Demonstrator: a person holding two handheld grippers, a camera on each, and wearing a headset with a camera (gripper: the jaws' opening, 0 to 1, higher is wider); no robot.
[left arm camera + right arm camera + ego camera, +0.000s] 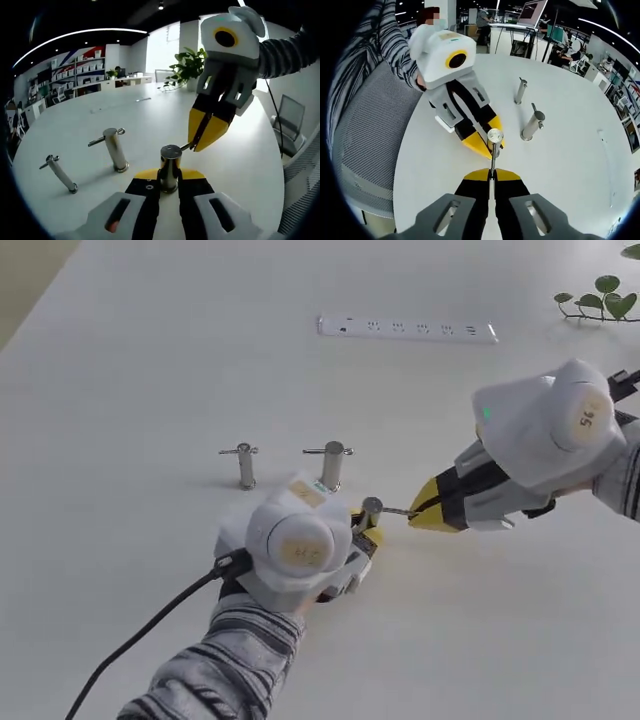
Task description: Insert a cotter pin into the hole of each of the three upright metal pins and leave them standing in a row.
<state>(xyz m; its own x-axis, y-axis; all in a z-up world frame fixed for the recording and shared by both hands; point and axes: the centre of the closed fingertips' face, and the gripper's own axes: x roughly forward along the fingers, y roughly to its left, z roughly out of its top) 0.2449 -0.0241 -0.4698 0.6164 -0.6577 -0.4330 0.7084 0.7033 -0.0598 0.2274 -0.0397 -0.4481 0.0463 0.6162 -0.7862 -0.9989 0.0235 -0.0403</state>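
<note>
Both jaws pinched: left gripper (170, 179) on shiny cylindrical pin (170, 159), right gripper (491, 175) on wiry cotter pin (493, 160).

**Left gripper** (368, 530), lower centre of the head view: a rounded white-and-grey body with a round tan label (300, 552). A black cable (140, 632) runs from it toward the lower left corner.

**Right gripper** (420, 516), right of the frame: the same body, with a tan disc (590, 418) printed "95" and a small green light (487, 412).

Both have black jaws ending in yellow tips (146, 174). At the bottom of the left gripper view are grey slotted mounts (220, 215), one slot showing red, and a small screw (149, 187) in the black jaw.

The sleeves (225, 670) are knit, striped in light and dark grey.
</note>
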